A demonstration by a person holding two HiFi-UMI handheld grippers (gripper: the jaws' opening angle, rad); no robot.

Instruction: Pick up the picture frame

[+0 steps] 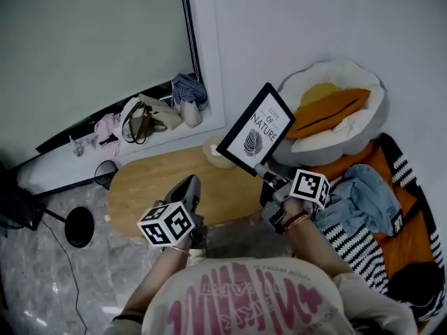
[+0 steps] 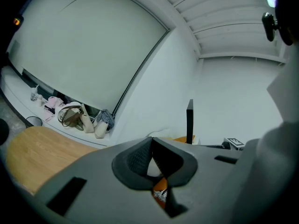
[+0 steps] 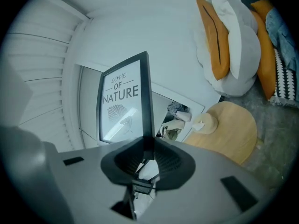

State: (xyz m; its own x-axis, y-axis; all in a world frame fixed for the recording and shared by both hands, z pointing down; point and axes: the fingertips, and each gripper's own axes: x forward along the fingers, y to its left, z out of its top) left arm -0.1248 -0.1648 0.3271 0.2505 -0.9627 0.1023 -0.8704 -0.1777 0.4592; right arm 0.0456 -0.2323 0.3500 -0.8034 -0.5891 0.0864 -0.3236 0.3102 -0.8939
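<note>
White wall [image 1: 314,19], a window sill [image 1: 49,169] carrying handbags [image 1: 143,123], and an oval wooden table [image 1: 157,183] on a marbled floor [image 1: 42,285] make up the setting.

**Location of item.** The picture frame [image 1: 256,131] is off the table and in the air, above the table's far right end. It is tilted, with its printed face towards the camera in the head view. A round cushion [image 1: 335,110] lies just beyond it against the wall.

**Grippers.** The right gripper [image 1: 264,169] is clamped on the frame's lower edge near a corner. Its own view shows the black moulding running straight down between the pads. The left gripper [image 1: 187,185] is over the table, well apart from the frame. Its jaws are together at the tips with nothing between them.

**Handling assessment.**
- The frame looks rigid, thin and fairly light.
- The smooth black moulding is likely slippery under a narrow pinch.
- The face reflects light, so it is probably glazed. Whether that is glass or plastic cannot be determined, so it should be treated as breakable.
- A one-corner hold leaves the long body free to swing or twist.
- The moulding is the proper place to grip, never the face.
- A hold nearer the middle of an edge would balance better.
</note>
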